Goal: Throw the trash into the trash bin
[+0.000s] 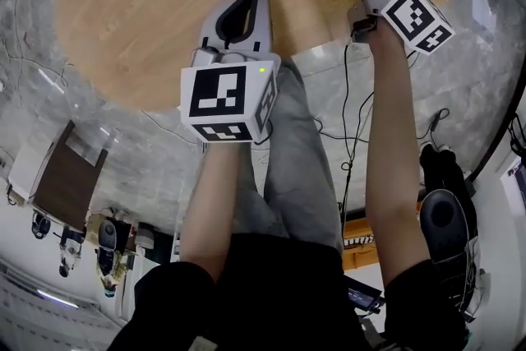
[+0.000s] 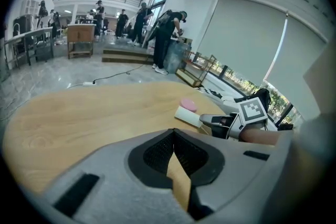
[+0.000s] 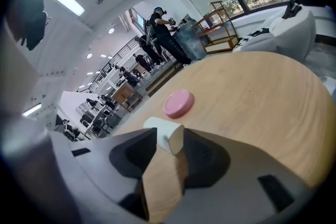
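On our left gripper (image 2: 174, 132) the jaws meet, empty. At lower centre, our right gripper (image 3: 169, 145) has jaws narrowly apart, a white roll (image 3: 159, 127) at their tips.

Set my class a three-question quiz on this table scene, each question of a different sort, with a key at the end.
1. True or false: the pink lid lies on the wooden table.
2. Which gripper has the white roll right at the tips of its open jaws? A. left gripper B. right gripper
3. Fill in: the left gripper's jaws are ____ (open or shut).
Key: 1 true; 2 B; 3 shut, with nothing between them.
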